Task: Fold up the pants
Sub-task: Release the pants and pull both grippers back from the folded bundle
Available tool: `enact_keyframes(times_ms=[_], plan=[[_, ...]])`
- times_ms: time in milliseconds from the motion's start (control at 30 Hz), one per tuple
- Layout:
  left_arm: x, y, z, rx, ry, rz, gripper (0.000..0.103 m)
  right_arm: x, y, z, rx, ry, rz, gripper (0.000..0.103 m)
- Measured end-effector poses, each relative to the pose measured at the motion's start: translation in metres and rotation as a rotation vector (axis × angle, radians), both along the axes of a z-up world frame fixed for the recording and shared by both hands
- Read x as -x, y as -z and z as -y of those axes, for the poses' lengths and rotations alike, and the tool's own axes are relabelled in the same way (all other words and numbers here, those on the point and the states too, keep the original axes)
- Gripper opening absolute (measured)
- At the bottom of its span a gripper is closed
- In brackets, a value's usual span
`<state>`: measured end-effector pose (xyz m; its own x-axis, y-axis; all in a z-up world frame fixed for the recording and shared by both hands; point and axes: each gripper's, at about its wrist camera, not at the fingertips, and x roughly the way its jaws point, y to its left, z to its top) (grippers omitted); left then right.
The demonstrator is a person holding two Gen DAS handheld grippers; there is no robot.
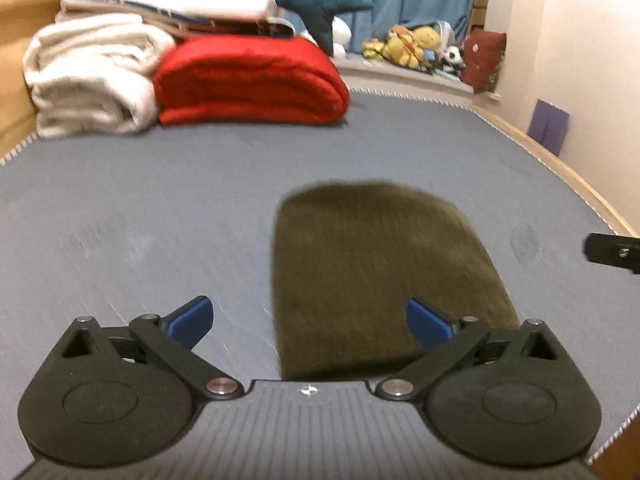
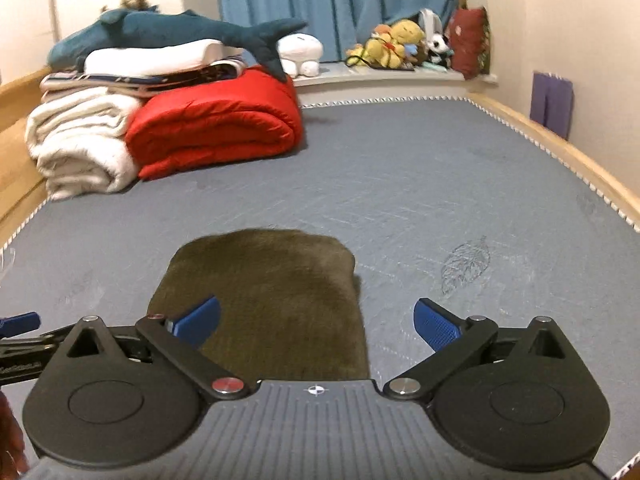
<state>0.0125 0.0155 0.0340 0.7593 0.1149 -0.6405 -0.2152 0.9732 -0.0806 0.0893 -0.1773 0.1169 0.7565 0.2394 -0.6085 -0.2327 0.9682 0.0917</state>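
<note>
The pants point(image 1: 372, 272) are olive-brown and lie folded into a compact rectangle on the grey-blue mattress point(image 1: 140, 220). My left gripper point(image 1: 310, 322) hangs above their near left edge with its blue pads wide apart and nothing between them. In the right wrist view the same folded pants point(image 2: 272, 296) lie flat ahead. My right gripper point(image 2: 316, 326) is open above their near right edge, holding nothing. A black part of the right gripper point(image 1: 614, 254) shows at the right border of the left wrist view. A bit of the left gripper point(image 2: 18, 326) shows at the left border of the right wrist view.
A red folded quilt point(image 1: 248, 80) and a rolled white blanket point(image 1: 92, 76) sit at the far left of the mattress, with stacked bedding and a teal plush shark point(image 2: 168, 34) on top. Plush toys point(image 2: 400, 46) line the window ledge. A wooden rail point(image 2: 560, 148) borders the right side.
</note>
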Motion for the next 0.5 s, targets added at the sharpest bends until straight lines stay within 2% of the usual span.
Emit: enact_keyframes(times_ms=[67, 133, 167, 200, 233, 267, 333, 433, 500], plan=[[0.004, 0.019, 0.004, 0.002, -0.023, -0.033, 0.103, 0.012, 0.014, -0.005, 0.018, -0.01, 0.015, 0.102], [-0.003, 0.036, 0.011, 0.004, -0.054, -0.132, 0.103, 0.017, 0.035, -0.003, 0.008, 0.001, 0.014, 0.102], [-0.004, 0.039, 0.014, 0.023, -0.044, -0.146, 0.103, 0.016, 0.051, -0.001, 0.007, 0.021, -0.029, 0.102], [-0.006, 0.04, 0.017, 0.025, -0.021, -0.137, 0.103, 0.01, 0.063, -0.001, 0.025, 0.061, -0.114, 0.102], [-0.008, 0.04, 0.021, 0.001, -0.008, -0.129, 0.103, 0.006, 0.07, 0.001, 0.017, 0.095, -0.178, 0.102], [-0.011, 0.039, 0.023, -0.019, -0.008, -0.122, 0.103, 0.004, 0.074, 0.006, -0.026, 0.096, -0.203, 0.102], [-0.017, 0.037, 0.02, -0.014, -0.021, -0.108, 0.103, 0.0, 0.074, 0.007, -0.036, 0.072, -0.19, 0.102], [-0.026, 0.038, 0.017, -0.002, -0.037, -0.123, 0.103, -0.004, 0.075, 0.001, 0.059, 0.11, -0.147, 0.102], [-0.029, 0.037, 0.016, 0.015, -0.042, -0.139, 0.103, -0.008, 0.074, 0.002, 0.045, 0.12, -0.155, 0.102]])
